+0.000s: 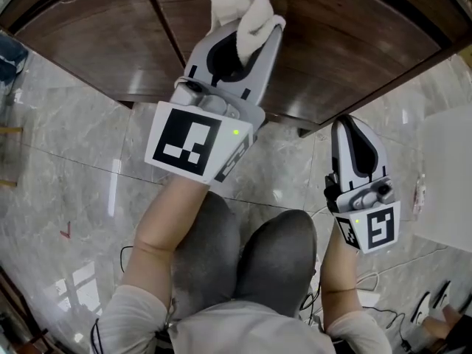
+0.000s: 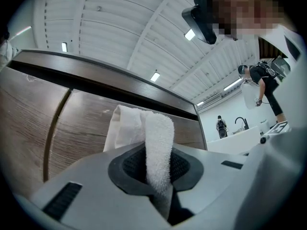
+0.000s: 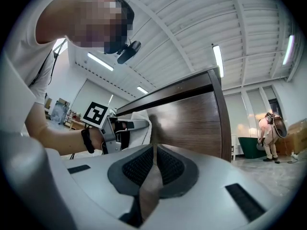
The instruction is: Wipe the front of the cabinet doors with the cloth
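White cloth (image 1: 237, 4) is pinched in the left gripper (image 1: 249, 41), poking out ahead to rub the cabinet door (image 1: 346, 50). The right gripper (image 1: 352, 125) has its jaws together, empty.

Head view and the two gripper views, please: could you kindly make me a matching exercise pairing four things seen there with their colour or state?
Things:
1. cloth
2. right gripper
3. cabinet door
4. floor

Colour or state:
a. dark brown wood grain
b. jaws together with nothing between them, held low beside the cabinet
c. white, clamped in the left gripper and raised in front of the door
d. pale grey, glossy, marble-look tiles

Pairs: 1-c, 2-b, 3-a, 4-d
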The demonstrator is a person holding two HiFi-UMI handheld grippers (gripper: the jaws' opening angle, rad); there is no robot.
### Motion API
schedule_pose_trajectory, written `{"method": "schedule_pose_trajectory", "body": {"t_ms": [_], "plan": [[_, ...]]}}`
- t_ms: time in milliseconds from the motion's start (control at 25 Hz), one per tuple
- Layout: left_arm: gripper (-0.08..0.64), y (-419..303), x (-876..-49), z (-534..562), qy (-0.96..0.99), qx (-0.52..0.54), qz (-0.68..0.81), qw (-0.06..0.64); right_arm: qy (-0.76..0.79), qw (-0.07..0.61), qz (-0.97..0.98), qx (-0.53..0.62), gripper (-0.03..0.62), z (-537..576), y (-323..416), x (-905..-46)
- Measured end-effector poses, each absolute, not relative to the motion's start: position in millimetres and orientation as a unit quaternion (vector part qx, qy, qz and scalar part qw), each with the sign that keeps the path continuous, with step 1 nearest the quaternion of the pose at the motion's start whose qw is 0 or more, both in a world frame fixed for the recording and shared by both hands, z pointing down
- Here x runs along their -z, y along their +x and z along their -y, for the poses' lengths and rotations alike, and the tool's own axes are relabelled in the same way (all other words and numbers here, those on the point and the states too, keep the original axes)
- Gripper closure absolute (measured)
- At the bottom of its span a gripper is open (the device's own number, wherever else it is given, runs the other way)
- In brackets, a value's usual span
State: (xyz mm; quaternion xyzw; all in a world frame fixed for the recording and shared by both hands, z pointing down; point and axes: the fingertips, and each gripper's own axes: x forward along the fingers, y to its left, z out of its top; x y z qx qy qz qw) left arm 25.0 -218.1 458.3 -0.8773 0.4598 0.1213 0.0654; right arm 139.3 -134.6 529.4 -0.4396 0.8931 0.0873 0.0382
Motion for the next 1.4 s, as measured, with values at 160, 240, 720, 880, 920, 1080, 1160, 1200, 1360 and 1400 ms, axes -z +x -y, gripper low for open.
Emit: {"method": "schedule_pose_trajectory", "body": {"t_ms": [160, 240, 720, 880, 920, 1080, 1160, 1200, 1360, 1400], "plan": [[0.497, 43.9, -461.2, 216.2, -0.886, -0.121, -0.443, 0.059, -0.445, 0.039, -0.89, -0.087, 0.546, 132.6, 149.2, -530.7], [0.498, 51.9, -461.8, 215.8, -0.889, -0.122, -0.438, 0.059, -0.449, 0.039, -0.889, -0.086, 0.546, 132.2, 154.5, -531.7], [0.499, 100.7, -463.8, 209.9, -0.907, -0.119, -0.398, 0.067, -0.46, 0.041, -0.883, -0.085, 0.546, 129.2, 176.9, -531.8], [0.497, 132.3, -470.1, 206.9, -0.919, -0.106, -0.373, 0.071, -0.467, 0.043, -0.879, -0.083, 0.546, 129.3, 188.3, -533.6], [0.497, 139.5, -471.5, 207.0, -0.921, -0.104, -0.369, 0.072, -0.469, 0.044, -0.878, -0.082, 0.546, 129.3, 191.6, -534.9], [0.497, 163.7, -474.2, 206.1, -0.926, -0.095, -0.355, 0.083, -0.479, 0.046, -0.873, -0.078, 0.546, 127.3, 206.6, -538.4], [0.498, 173.2, -475.1, 205.0, -0.928, -0.09, -0.351, 0.089, -0.487, 0.047, -0.869, -0.079, 0.546, 127.2, 214.2, -538.7], [0.498, 178.2, -475.6, 204.5, -0.929, -0.087, -0.348, 0.091, -0.491, 0.047, -0.866, -0.08, 0.546, 127.2, 218.3, -539.1], [0.498, 200.3, -478.3, 201.7, -0.935, -0.079, -0.332, 0.095, -0.505, 0.045, -0.858, -0.079, 0.546, 125.6, 232.1, -542.9], [0.497, 205.2, -479.1, 200.9, -0.936, -0.078, -0.328, 0.097, -0.507, 0.042, -0.857, -0.079, 0.546, 124.8, 234.2, -544.1]]}}
